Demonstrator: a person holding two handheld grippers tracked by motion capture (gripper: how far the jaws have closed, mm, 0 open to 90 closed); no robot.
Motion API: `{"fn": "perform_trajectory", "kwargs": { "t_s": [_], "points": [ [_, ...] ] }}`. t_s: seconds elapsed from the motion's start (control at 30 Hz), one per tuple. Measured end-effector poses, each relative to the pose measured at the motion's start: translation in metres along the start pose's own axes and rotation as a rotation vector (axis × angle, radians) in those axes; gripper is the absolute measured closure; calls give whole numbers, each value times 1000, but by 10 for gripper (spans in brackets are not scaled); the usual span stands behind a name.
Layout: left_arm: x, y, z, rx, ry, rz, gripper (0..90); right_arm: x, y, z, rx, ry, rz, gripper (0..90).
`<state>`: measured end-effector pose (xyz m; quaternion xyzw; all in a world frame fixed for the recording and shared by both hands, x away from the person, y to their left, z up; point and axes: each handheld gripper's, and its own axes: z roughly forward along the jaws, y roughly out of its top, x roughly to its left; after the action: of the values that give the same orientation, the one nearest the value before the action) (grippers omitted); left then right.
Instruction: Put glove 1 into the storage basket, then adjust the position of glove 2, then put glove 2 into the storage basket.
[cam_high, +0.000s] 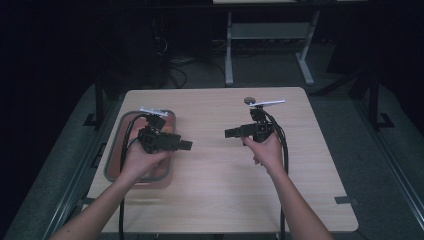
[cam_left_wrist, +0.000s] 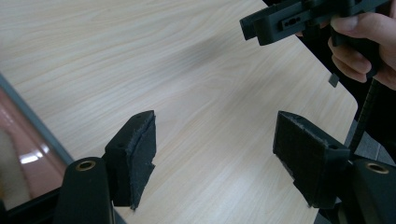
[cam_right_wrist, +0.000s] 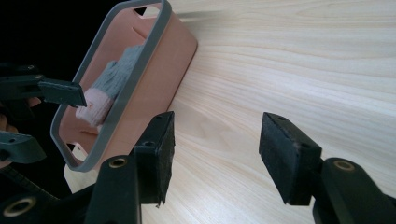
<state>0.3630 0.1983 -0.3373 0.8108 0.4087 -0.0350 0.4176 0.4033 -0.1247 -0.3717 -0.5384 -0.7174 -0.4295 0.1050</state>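
Hovering over the wooden table (cam_high: 215, 170), the left gripper (cam_left_wrist: 215, 158) and the right gripper (cam_right_wrist: 215, 154) both have their jaws spread with nothing between them. The pink bin (cam_right_wrist: 161, 79) with a grey rim lies beyond and to the left of the right gripper's jaws, a grey-and-pink sock (cam_right_wrist: 109, 86) inside it.

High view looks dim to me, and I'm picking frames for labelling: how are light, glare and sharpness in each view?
High view: dark surroundings, lit table, slightly soft. Left gripper view: bright wood, a glare streak on the pink bin, near pads soft. Right gripper view: black corner at left, cloth in the bin fuzzy.
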Motion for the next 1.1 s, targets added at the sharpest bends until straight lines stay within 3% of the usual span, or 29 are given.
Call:
{"fn": "perform_trajectory", "kwargs": {
  "t_s": [0.73,1.1],
  "points": [
    [-26,14,36,54,-61,56,285,-41,-26,-42,-53,-24,88,449],
    [-42,15,54,65,-78,76,283,-56,-40,-57,-65,-47,105,439]
  ]
}}
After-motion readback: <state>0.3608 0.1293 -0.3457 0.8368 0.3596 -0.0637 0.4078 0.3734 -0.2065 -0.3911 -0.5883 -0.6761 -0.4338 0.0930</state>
